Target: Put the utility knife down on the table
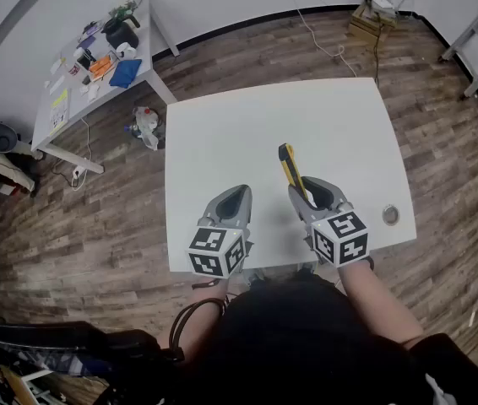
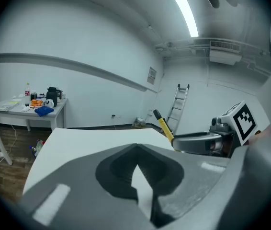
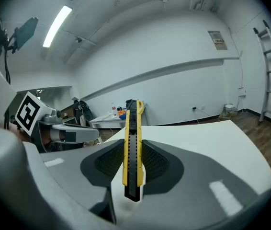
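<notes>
Right gripper [image 1: 311, 194]: clenched on yellow utility knife [image 1: 290, 165], above desk [image 1: 247, 133].
Left gripper [image 1: 232, 199]: closed, empty, alongside.
Surroundings: white desk, wood floor [image 1: 95, 226] around.

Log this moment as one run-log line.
right gripper: shut on utility knife, held over white table | left gripper: shut, empty | step: put-down not yet done

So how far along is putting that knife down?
Nothing looks done yet. The right tool is clamped on the yellow knife, which tilts up off the white table. The left tool is shut and empty. Left to do: lower the knife onto the table and let go.
</notes>
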Demonstrator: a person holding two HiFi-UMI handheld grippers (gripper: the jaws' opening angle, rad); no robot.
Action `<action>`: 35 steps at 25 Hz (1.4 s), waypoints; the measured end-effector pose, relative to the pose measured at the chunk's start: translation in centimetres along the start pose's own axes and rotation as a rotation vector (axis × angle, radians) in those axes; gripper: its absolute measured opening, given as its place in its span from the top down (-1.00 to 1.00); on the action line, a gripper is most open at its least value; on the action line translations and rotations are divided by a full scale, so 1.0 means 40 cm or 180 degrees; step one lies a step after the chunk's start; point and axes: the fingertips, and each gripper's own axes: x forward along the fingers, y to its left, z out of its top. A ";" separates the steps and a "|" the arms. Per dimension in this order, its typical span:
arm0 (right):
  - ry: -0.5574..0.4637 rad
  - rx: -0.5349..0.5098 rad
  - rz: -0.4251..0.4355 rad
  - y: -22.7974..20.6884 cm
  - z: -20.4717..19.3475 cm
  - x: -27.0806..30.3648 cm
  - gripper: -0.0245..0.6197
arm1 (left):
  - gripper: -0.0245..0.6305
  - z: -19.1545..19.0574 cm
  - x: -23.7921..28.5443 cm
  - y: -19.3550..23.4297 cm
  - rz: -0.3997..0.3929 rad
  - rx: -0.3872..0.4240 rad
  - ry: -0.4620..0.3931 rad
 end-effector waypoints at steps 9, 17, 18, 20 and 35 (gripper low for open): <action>0.0033 -0.0010 0.0045 0.015 -0.015 -0.001 0.50 | 0.93 -0.002 -0.016 0.012 0.0049 -0.0022 -0.0013; 0.0221 -0.0174 0.0189 0.048 -0.045 0.050 0.49 | 0.93 -0.023 -0.040 0.034 0.0103 -0.0108 0.0028; 0.0259 -0.0228 0.0229 0.054 -0.049 0.063 0.49 | 0.93 -0.025 -0.044 0.040 0.0120 -0.0122 0.0031; 0.0376 -0.0427 0.0355 0.073 -0.067 0.092 0.49 | 0.93 -0.028 -0.052 0.055 0.0168 -0.0148 0.0028; 0.1705 -0.1878 0.1244 0.190 -0.375 0.255 0.49 | 0.93 -0.094 -0.140 0.160 0.0542 -0.0449 -0.0069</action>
